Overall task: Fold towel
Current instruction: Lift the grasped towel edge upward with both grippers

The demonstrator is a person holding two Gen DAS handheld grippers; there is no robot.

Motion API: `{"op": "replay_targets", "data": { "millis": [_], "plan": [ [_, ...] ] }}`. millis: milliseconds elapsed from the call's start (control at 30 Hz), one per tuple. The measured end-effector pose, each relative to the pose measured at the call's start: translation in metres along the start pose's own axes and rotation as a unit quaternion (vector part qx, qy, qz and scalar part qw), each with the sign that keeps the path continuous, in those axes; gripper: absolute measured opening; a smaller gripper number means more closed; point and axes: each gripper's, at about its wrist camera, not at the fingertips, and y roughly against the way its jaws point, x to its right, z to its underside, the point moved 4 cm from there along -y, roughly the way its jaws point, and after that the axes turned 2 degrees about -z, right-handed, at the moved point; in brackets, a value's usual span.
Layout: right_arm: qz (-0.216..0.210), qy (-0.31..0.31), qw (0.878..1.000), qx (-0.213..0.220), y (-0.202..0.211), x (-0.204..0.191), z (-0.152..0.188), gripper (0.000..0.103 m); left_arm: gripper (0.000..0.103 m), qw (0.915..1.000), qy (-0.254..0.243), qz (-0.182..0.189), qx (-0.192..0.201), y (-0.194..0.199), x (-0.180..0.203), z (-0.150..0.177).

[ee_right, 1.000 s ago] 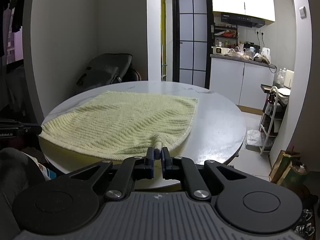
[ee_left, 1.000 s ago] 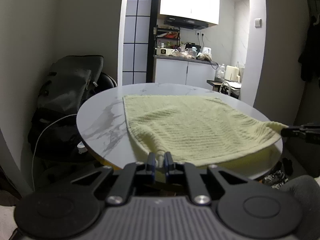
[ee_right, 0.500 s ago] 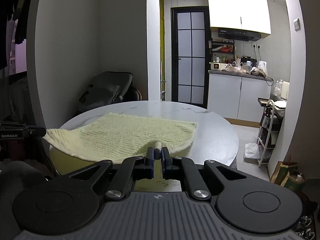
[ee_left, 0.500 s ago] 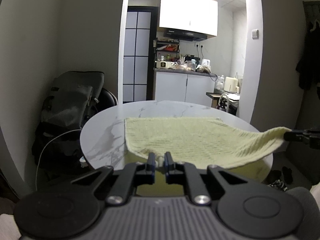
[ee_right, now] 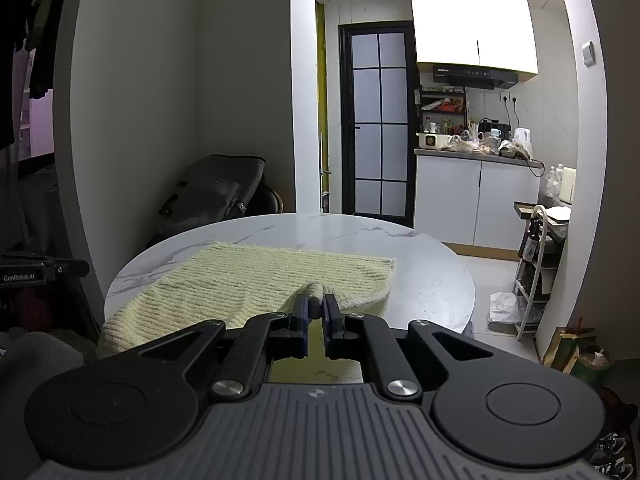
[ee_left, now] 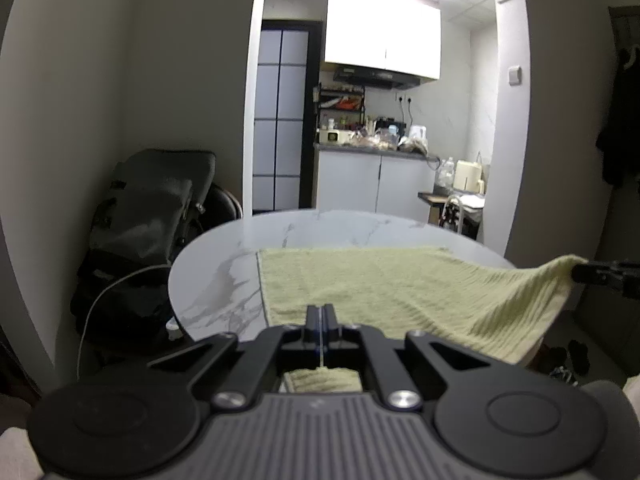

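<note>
Towel (ee_left: 384, 280) corners are pinched tight: left claw (ee_left: 321, 320) and right claw (ee_right: 315, 312) each clenched on one, lifted off the surface (ee_right: 424, 276).

The setting is a small domestic apartment: a dining area opening onto a kitchen. Directly ahead of the tool stands a round white marble-pattern table (ee_right: 436, 280). Beyond the table, through a white-framed opening, a kitchen is visible: glossy white wall cabinets (ee_right: 472, 28) mounted above a black range hood (ee_right: 476, 74), and white base cabinets (ee_right: 476, 204) under a cluttered dark countertop (ee_right: 476, 152) carrying small appliances and bottles. Ahead and left of the cabinets is a black-framed frosted-glass door (ee_right: 378, 120). Ahead and left of the table, a dark grey fabric bag (ee_left: 152, 204) rests against the plain wall.
</note>
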Motion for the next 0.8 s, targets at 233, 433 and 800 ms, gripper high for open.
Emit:
{"op": "replay_targets", "data": {
  "millis": [233,433,800],
  "plan": [
    [0.007,0.002,1.0,-0.006,-0.002,0.002,0.002,0.008,0.006,0.9993,-0.023,0.012,-0.027,-0.006,0.002,0.018],
    [0.01,0.005,1.0,-0.005,-0.002,0.0,0.0,0.008,0.015,0.9978,-0.042,0.028,-0.042,-0.004,0.009,0.032],
    [0.011,0.01,1.0,-0.006,-0.006,-0.003,-0.002,0.008,0.054,0.9953,-0.07,0.019,-0.064,0.0,0.021,0.053]
  ]
}}
